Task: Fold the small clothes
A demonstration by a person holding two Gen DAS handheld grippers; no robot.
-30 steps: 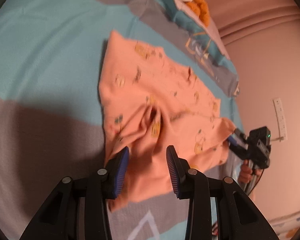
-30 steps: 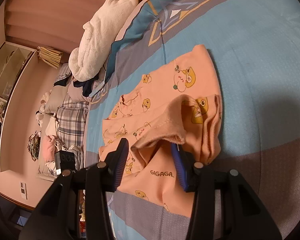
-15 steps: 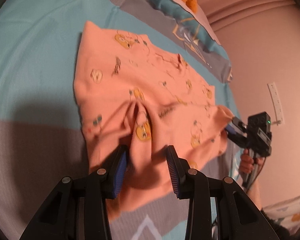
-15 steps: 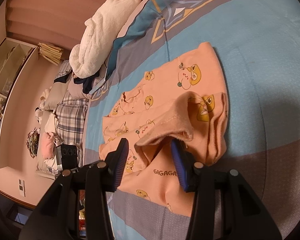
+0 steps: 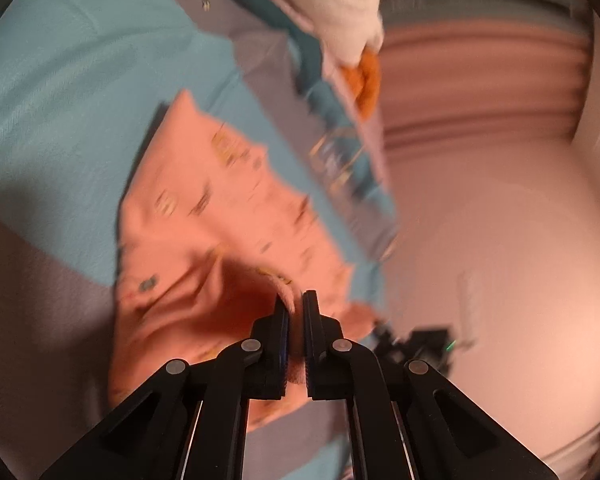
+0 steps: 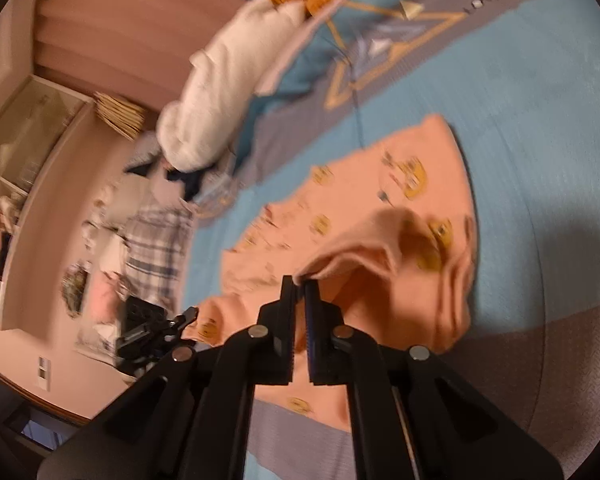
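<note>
Left gripper first: its jaws are pressed together on a raised fold of the small peach-orange cotton garment with yellow cartoon prints, a strip of cloth pinched between the pads. The garment lies spread on the blue-and-grey patterned bedspread, and its lifted edge rises from the bedspread up into the jaws. Beyond the garment, at the far side of the bedspread, sits a fluffy white blanket with an orange knitted item just beside it. Right of the garment, the other gripper shows blurred, near the garment's edge.

Now the right gripper: jaws clamped on another raised fold of the same garment, cloth tenting up from the bedspread. Left of the garment, off the bedspread, a grey-and-white checked cloth lies in a pile of laundry, and the white blanket lies beyond it. Both views are motion-blurred.
</note>
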